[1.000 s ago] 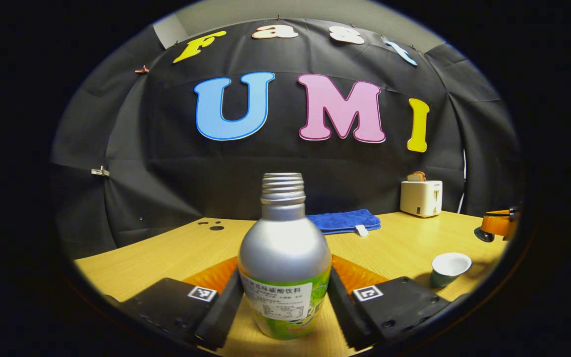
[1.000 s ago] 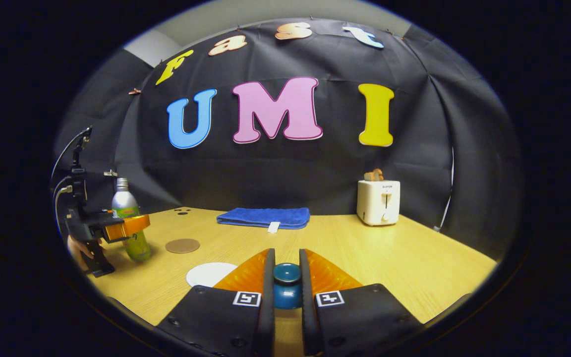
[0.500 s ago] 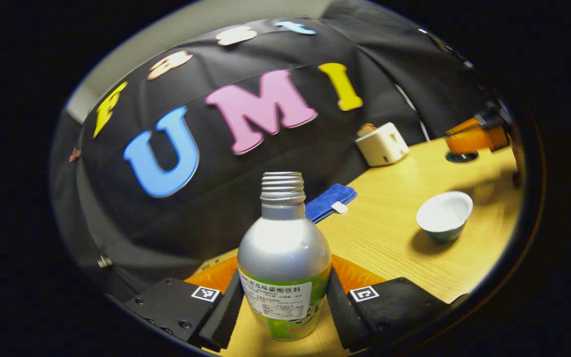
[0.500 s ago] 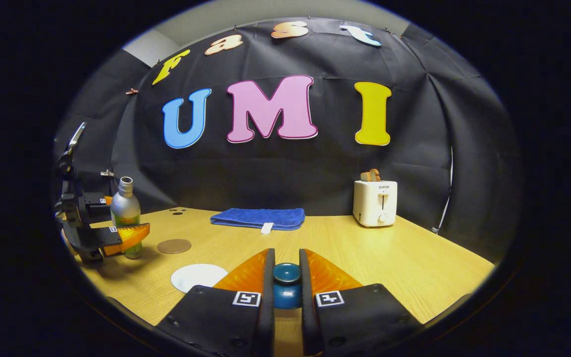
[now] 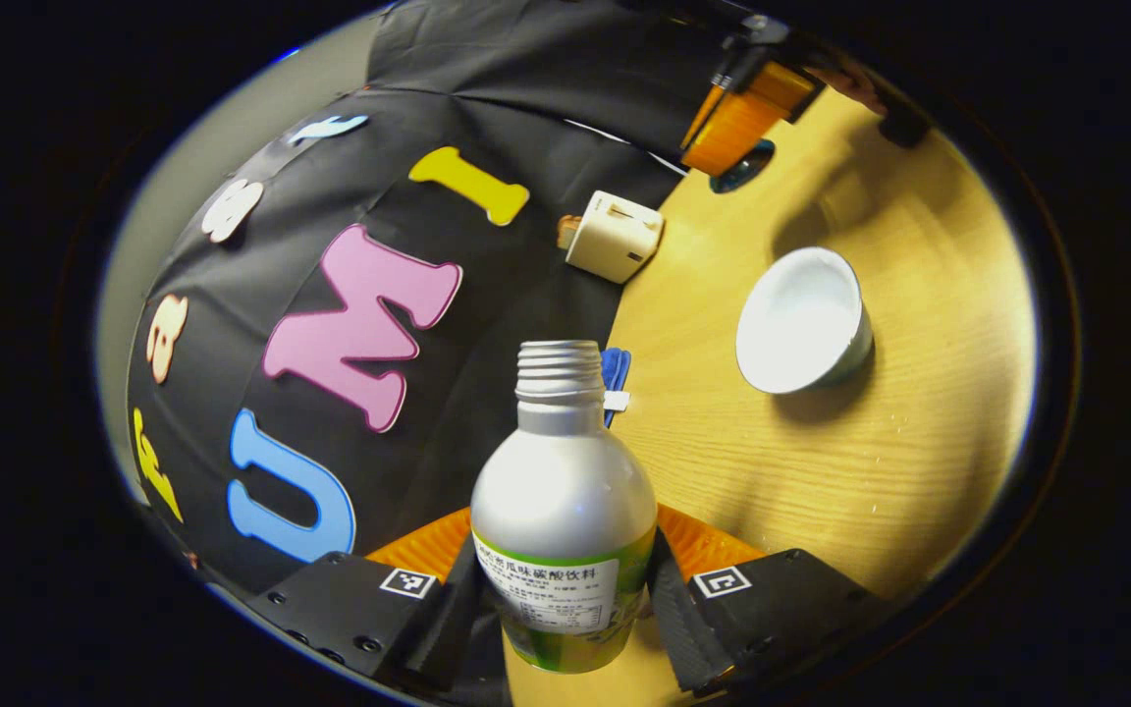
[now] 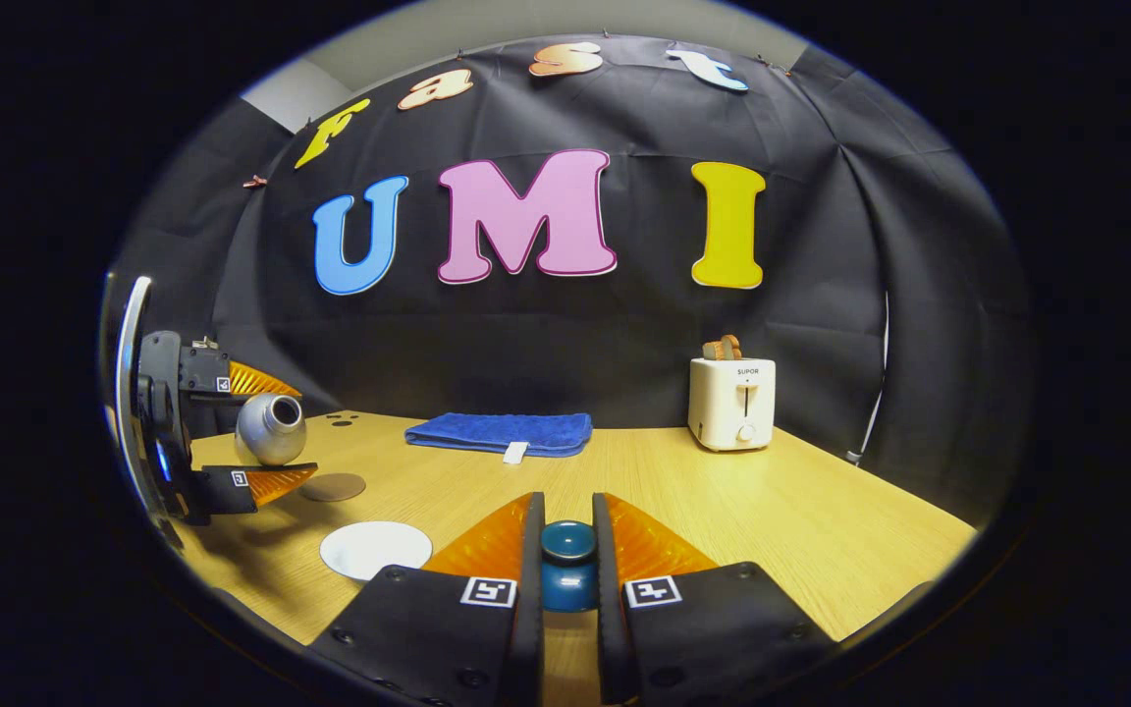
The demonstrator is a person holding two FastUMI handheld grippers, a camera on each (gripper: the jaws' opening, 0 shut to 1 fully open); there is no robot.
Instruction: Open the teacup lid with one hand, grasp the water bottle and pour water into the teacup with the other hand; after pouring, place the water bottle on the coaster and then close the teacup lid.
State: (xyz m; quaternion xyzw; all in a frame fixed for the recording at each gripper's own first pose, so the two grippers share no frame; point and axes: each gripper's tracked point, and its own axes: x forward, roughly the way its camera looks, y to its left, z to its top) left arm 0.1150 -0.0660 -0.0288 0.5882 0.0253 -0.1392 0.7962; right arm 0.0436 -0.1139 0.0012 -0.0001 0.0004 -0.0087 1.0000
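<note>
Here, ribbed-neck metal bottle (image 5: 563, 491) – smooth round teacup (image 5: 801, 319)

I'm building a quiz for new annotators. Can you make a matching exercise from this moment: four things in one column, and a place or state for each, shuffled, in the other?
Things:
1. silver metal water bottle with green label
2. round dark teal teacup lid
3. white-lined ceramic teacup
4. round brown coaster

Places or states:
A. lying bare on the wooden table
B. clamped in the right tool
C. standing open on the table, uncovered
D. tipped over on its side in the left tool, uncapped

Pairs: 1-D, 2-B, 3-C, 4-A
</note>
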